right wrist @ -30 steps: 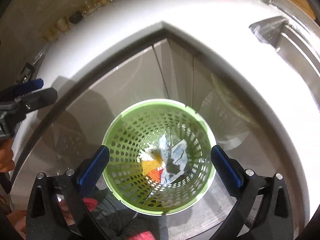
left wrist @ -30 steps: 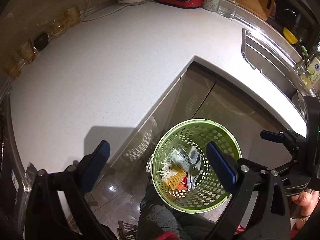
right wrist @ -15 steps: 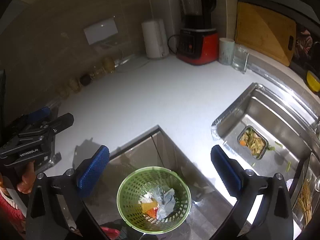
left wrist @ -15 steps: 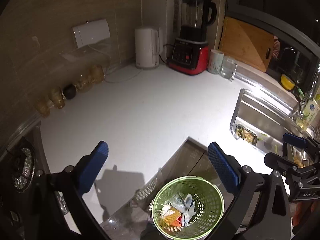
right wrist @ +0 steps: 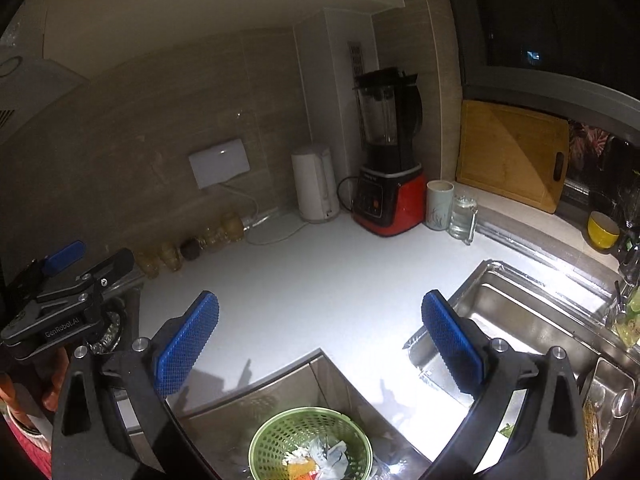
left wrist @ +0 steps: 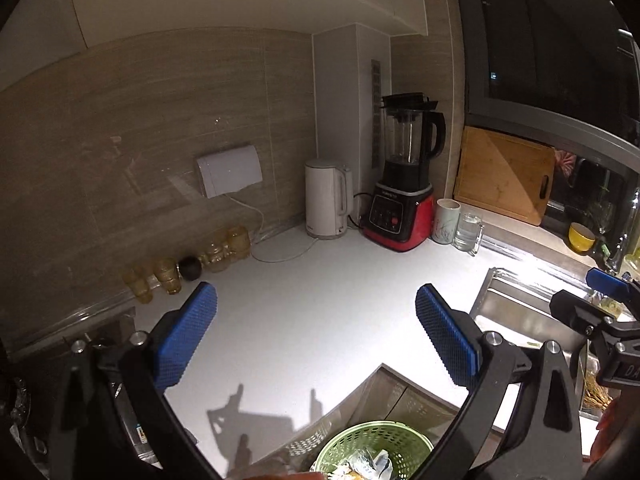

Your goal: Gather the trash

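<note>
A green perforated basket (left wrist: 374, 450) (right wrist: 310, 444) stands on the floor by the corner cabinet, at the bottom edge of both views. Crumpled paper and wrappers (right wrist: 320, 458) (left wrist: 370, 466) lie inside it. My left gripper (left wrist: 316, 332) is open above the white counter (left wrist: 304, 320), nothing between its blue pads. My right gripper (right wrist: 320, 340) is open too, empty, raised over the counter corner. Each gripper shows at the edge of the other's view: the left gripper (right wrist: 64, 292) at left, the right gripper (left wrist: 600, 312) at right.
At the back stand a white kettle (left wrist: 326, 200), a red-based blender (left wrist: 404, 184), a mug (left wrist: 446, 220), a glass mug (left wrist: 468, 232) and a wooden cutting board (left wrist: 504, 172). Small amber jars (left wrist: 192, 260) line the wall. A steel sink (right wrist: 520, 320) lies right.
Both grippers have lifted and tilted up from over the basket, which dropped to the bottom of the views. The wall and appliances have come into sight. Both stay open.
</note>
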Demonstrator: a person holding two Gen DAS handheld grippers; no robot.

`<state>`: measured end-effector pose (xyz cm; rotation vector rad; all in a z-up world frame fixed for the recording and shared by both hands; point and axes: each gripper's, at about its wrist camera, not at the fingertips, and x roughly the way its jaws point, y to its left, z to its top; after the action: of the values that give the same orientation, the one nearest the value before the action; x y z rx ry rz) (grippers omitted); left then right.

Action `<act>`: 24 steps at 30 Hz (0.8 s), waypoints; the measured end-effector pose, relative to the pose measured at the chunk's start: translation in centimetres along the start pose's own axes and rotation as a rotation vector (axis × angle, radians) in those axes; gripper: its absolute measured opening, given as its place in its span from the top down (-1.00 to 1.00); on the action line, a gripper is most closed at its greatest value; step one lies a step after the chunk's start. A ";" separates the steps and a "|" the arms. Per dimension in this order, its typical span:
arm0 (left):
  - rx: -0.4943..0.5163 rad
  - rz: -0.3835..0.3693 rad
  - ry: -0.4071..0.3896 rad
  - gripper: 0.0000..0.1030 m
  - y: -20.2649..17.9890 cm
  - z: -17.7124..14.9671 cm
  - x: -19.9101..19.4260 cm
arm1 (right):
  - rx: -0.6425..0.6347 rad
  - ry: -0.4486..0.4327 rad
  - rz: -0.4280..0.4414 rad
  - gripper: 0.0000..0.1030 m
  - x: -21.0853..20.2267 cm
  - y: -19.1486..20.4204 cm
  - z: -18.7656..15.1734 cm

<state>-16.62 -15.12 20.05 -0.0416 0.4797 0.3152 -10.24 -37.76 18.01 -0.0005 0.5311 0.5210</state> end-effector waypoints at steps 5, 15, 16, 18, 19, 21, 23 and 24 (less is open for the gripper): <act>-0.029 0.015 0.001 -0.85 0.6 0.1 -0.5 | -0.006 -0.038 0.015 -0.96 -1.1 0.3 0.6; -0.039 0.036 0.022 -0.85 1.1 0.0 0.3 | -0.011 -0.029 0.037 -0.96 -0.6 0.8 0.4; -0.038 0.036 0.025 -0.85 1.2 0.0 0.2 | -0.013 -0.027 0.037 -0.96 -0.6 0.9 0.4; -0.034 0.034 0.027 -0.85 1.1 -0.2 0.2 | -0.012 -0.023 0.037 -0.96 -0.4 1.0 0.3; -0.031 0.035 0.027 -0.85 1.1 -0.2 0.2 | -0.012 -0.022 0.037 -0.96 -0.5 1.1 0.3; -0.026 0.037 0.027 -0.85 1.0 -0.3 0.2 | -0.011 -0.020 0.035 -0.96 -0.3 1.2 0.3; -0.024 0.031 0.032 -0.85 1.1 -0.3 0.4 | -0.012 -0.018 0.034 -0.96 -0.2 1.2 0.3; -0.024 0.027 0.035 -0.85 1.1 -0.3 0.4 | -0.012 -0.016 0.032 -0.96 -0.1 1.3 0.2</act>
<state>-16.72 -14.02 19.58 -0.0645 0.5111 0.3469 -10.81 -36.66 18.45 0.0005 0.5129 0.5551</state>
